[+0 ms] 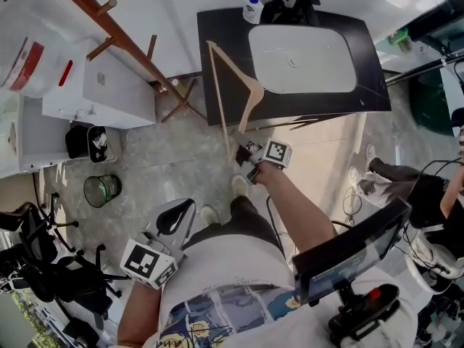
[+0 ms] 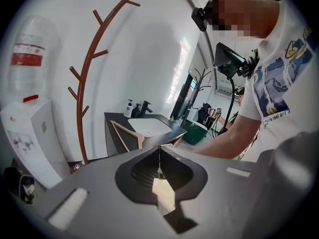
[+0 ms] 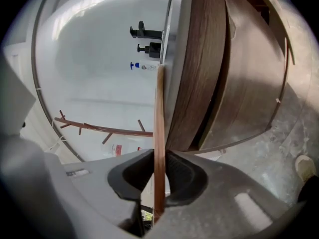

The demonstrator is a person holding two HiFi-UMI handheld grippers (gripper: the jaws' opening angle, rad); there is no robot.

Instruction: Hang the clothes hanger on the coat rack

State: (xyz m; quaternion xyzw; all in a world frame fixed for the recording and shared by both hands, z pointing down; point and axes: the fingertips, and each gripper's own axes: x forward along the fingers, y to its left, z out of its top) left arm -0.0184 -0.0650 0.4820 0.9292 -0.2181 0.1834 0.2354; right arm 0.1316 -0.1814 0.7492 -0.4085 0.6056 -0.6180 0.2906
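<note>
White walls (image 1: 170, 9), grey speckled floor (image 1: 156, 158), a dark counter (image 1: 368, 75) holding a white basin (image 1: 304, 60).

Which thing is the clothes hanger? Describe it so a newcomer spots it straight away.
Find the dark vanity counter with the white sink. In front of its left side is the clothes hanger, its lower end pinched in the right tongs. It is the only pale, thin wooden triangle; the coat rack further left is reddish and branched.
</note>
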